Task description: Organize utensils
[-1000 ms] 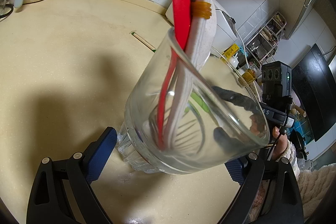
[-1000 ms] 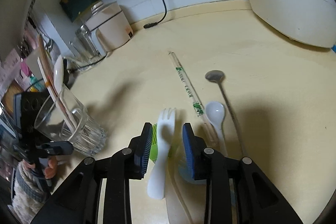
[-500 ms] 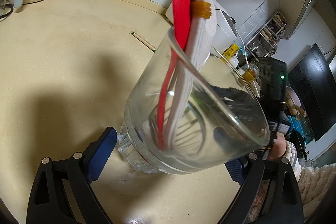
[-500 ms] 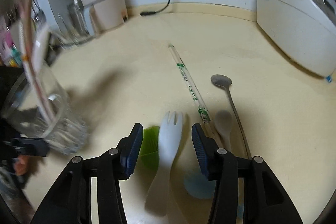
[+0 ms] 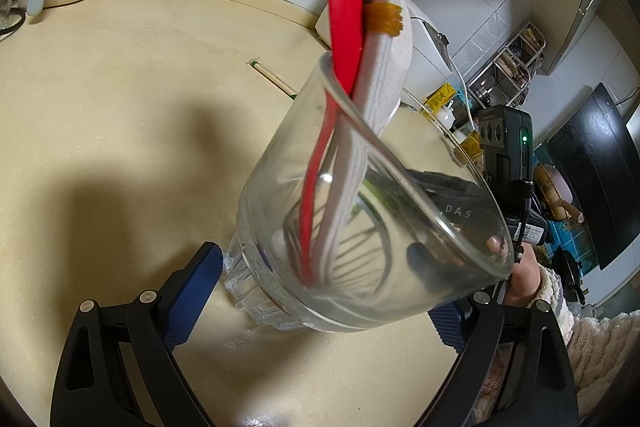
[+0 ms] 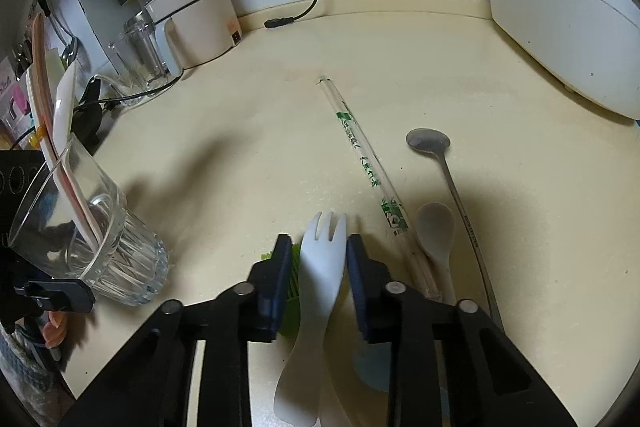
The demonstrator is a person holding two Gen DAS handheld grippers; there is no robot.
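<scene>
My left gripper (image 5: pixel 324 287) is shut on a clear glass (image 5: pixel 360 211), which it holds tilted above the counter. In the glass stand a red spoon (image 5: pixel 344 15) and pale utensils bound by a yellow band (image 5: pixel 382 19). The same glass (image 6: pixel 80 239) shows at the left of the right wrist view. My right gripper (image 6: pixel 319 245) is low over the counter, its jaws closing on the head of a white fork (image 6: pixel 322 255), with the pads at its two sides. A green item (image 6: pixel 294 291) lies under the fork's left side.
Right of the fork lie wrapped chopsticks (image 6: pixel 360 155), a white spoon (image 6: pixel 434 231) and a metal spoon (image 6: pixel 444 167). A blue item (image 6: pixel 368 367) lies under the right finger. A white rice cooker (image 6: pixel 560 15) stands at the back right, small appliances and a loose plug (image 6: pixel 280 23) at the back left.
The right gripper's jaws spread wider around the fork, then drew in on its head as the gripper sank closer. The left gripper and glass have kept still.
</scene>
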